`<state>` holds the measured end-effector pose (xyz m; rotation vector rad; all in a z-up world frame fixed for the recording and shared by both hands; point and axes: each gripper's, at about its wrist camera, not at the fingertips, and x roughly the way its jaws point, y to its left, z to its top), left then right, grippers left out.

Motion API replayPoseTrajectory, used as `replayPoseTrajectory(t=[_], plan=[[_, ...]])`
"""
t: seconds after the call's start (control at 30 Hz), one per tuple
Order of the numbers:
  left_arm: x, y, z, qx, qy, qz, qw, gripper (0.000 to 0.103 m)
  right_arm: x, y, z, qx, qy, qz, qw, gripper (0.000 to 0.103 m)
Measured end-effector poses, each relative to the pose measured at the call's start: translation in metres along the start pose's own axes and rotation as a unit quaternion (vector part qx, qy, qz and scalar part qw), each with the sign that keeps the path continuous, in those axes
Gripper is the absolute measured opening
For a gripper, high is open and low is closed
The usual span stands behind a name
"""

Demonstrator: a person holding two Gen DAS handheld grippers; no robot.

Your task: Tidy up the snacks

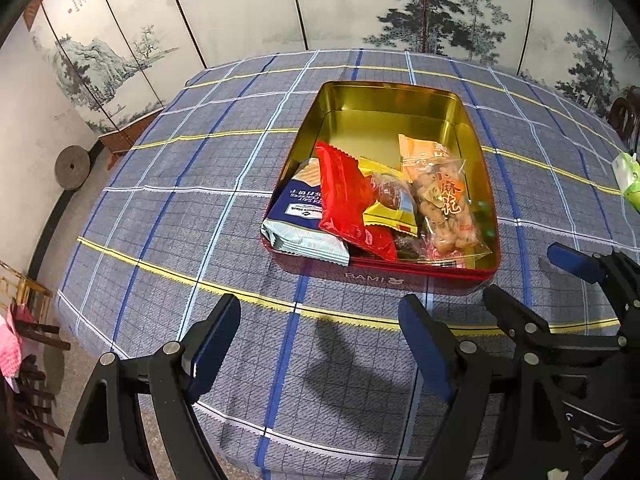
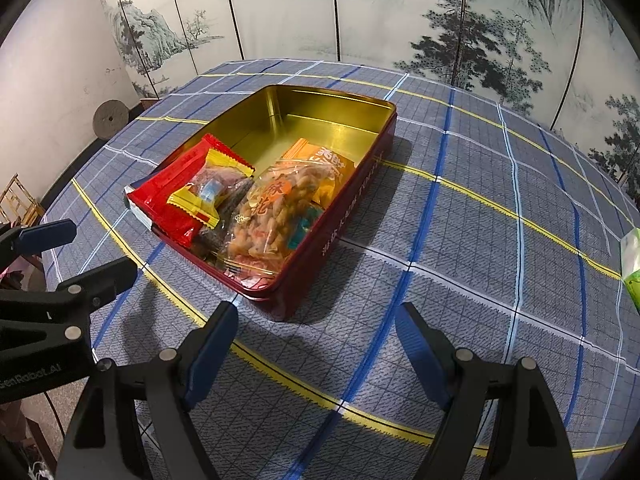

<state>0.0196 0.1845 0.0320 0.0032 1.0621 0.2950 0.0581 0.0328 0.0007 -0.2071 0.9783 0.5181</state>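
Note:
A red tin (image 1: 384, 278) (image 2: 340, 216) with a gold inside stands on the checked tablecloth. Several snack packs fill its near half: a red pack (image 1: 344, 200) (image 2: 168, 196), a blue-and-white cracker pack (image 1: 298, 216), a yellow candy pack (image 1: 390, 204) (image 2: 208, 196) and a clear bag of twisted fried dough (image 1: 444, 208) (image 2: 272, 216). The tin's far half is bare. My left gripper (image 1: 320, 320) is open over the cloth in front of the tin, nothing between its fingers. My right gripper (image 2: 316, 328) is open too, just short of the tin's near corner.
A green-and-white pack (image 1: 628, 178) (image 2: 632, 264) lies on the cloth at the right edge. Painted folding screens (image 1: 360, 4) stand behind the table. Wooden chairs (image 1: 28, 344) are on the floor at the left. A round stone disc (image 1: 72, 168) leans on the wall.

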Motion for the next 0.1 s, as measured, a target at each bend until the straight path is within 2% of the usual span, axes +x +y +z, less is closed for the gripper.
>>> replayPoseTrajectory(t=[0.1], plan=[[-0.0006, 0.0006, 0.0009, 0.0, 0.001, 0.003, 1.0, 0.079, 0.0002, 0.0013, 0.0, -0.002, 0.0, -0.001, 1.0, 0.083]])
